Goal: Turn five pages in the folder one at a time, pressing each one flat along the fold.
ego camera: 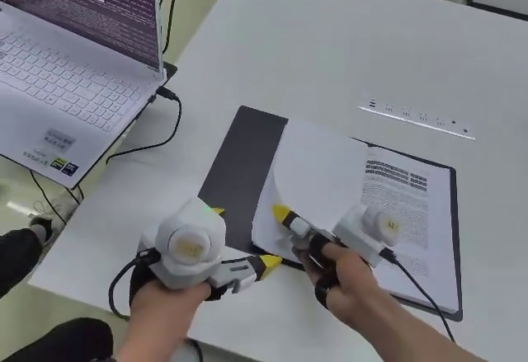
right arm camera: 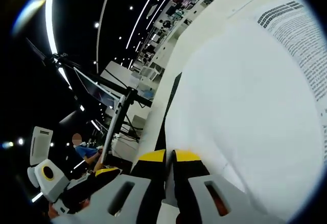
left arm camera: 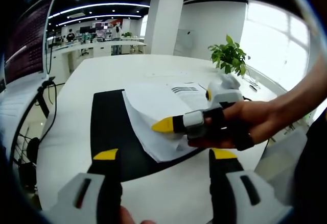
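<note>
At the near edge of the tabletop (ego camera: 330,40), the left gripper (ego camera: 242,237) was held low in the person's left hand (ego camera: 161,312). It was just beside the near left corner of the folder (ego camera: 239,164). Its two yellow-tipped jaws stood wide apart and there was nothing between them. In the left gripper view they rose over bare table, and the black inside cover of the folder began just beyond them.

A little to the right, the right hand (ego camera: 346,284) held the right gripper (ego camera: 282,212) over the near edge of the folder. Its jaws were pressed together on the lower edge of a white page (ego camera: 318,172). In the right gripper view the two yellow tips were almost touching, with the thin paper coming out from between them. The page was lifted from the right side and bent over toward the left in a curve, and its blank back side was facing up. It partly covered the black left cover.

The folder lay open around the middle of the tabletop, turned a little at an angle to the near edge. On its right half a printed sheet (ego camera: 412,213) lay flat, with blocks of text near its top.

Farther away, an open laptop (ego camera: 66,73) stood at the left edge of the tabletop, with a black cable (ego camera: 157,135) running from its side. A narrow strip of sockets (ego camera: 417,116) was set in the tabletop beyond the folder.
</note>
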